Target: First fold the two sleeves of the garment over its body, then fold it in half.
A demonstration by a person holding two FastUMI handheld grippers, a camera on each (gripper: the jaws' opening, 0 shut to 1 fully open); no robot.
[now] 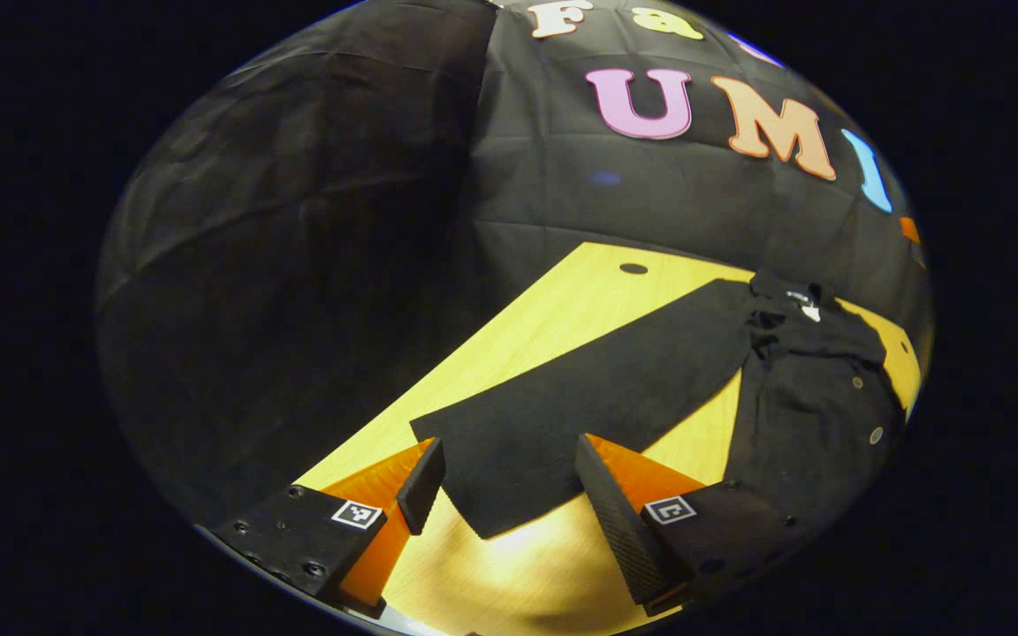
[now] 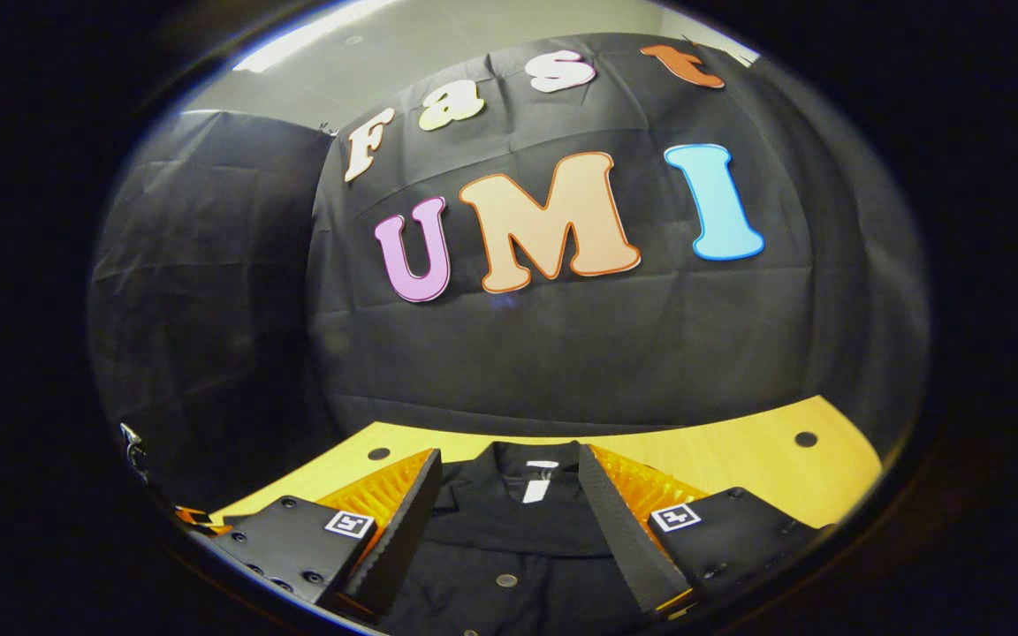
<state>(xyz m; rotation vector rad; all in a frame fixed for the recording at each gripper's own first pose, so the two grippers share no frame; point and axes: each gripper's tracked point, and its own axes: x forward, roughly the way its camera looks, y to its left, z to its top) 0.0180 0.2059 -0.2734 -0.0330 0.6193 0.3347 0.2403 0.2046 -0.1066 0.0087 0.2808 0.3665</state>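
Garment: one, dark, flat on the bench. One sleeve extends from its body; the cuff lies between the spread fingers of the left hand-held gripper. Right hand-held gripper, fingers spread, sits over the collar. Two buttons show near the collar.

The left tool and the right tool both hang with fingers spread wide apart.

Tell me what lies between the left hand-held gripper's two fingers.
In the left gripper view, the cuff end of the black garment's sleeve lies flat on the wooden table between the open left hand-held gripper's fingers, not gripped.
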